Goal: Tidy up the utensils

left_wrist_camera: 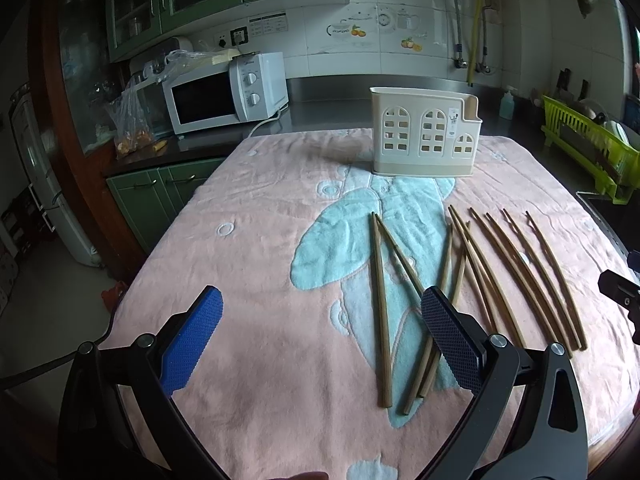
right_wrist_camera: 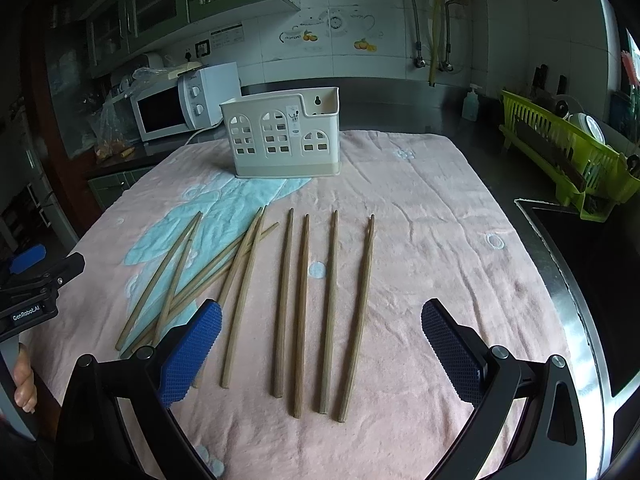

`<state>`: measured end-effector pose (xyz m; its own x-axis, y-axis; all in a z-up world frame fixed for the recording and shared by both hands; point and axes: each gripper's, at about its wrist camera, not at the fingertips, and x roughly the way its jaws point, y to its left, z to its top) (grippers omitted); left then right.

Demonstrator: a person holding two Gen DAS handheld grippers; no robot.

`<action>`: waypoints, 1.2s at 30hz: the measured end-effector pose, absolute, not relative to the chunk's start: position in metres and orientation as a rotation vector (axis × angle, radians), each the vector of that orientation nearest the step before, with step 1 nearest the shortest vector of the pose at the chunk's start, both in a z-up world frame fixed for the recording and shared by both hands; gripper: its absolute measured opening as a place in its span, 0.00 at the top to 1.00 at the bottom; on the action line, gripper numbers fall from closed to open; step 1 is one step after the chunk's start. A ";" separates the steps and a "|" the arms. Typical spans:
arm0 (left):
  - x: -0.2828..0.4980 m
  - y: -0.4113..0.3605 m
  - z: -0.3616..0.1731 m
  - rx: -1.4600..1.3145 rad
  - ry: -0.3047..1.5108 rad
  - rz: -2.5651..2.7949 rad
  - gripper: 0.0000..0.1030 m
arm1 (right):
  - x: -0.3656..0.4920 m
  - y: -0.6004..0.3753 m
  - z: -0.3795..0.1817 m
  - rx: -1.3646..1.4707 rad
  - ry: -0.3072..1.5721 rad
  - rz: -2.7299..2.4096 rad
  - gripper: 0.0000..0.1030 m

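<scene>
Near the towel's front edge both left gripper and right gripper hover wide open, empty, over loose chopsticks, likely bound for the far holder.

chopsticks – matt wood | towel – fluffy cloth | holder – smooth plastic

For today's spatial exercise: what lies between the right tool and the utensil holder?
In the right wrist view, chopsticks on the pink towel lie between the right tool and holder.
</scene>
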<state>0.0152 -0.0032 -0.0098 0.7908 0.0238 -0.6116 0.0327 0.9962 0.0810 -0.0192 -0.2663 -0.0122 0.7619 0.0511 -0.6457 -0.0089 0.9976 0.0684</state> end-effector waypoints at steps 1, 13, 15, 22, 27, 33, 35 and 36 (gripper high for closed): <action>0.014 0.001 -0.009 0.077 0.664 -0.012 0.05 | -0.020 -0.266 -0.012 0.063 0.704 0.033 0.06; 0.012 -0.004 -0.009 0.069 0.680 -0.004 0.05 | -0.022 -0.268 -0.009 0.064 0.698 0.034 0.06; 0.015 0.006 -0.013 0.066 0.683 -0.006 0.05 | -0.022 -0.268 -0.009 0.066 0.696 0.034 0.06; 0.019 0.008 -0.016 0.058 0.699 -0.008 0.05 | -0.021 -0.269 -0.013 0.065 0.704 0.032 0.06; 0.022 0.013 -0.021 0.051 0.724 -0.014 0.05 | -0.019 -0.270 -0.018 0.062 0.716 0.035 0.06; 0.025 0.014 -0.027 0.019 0.734 -0.021 0.07 | -0.016 -0.272 -0.025 0.068 0.732 0.036 0.06; 0.027 0.012 -0.030 0.018 0.747 -0.039 0.11 | -0.014 -0.273 -0.028 0.071 0.737 0.037 0.06; 0.028 0.009 -0.032 0.024 0.754 -0.051 0.12 | -0.014 -0.274 -0.029 0.073 0.740 0.036 0.06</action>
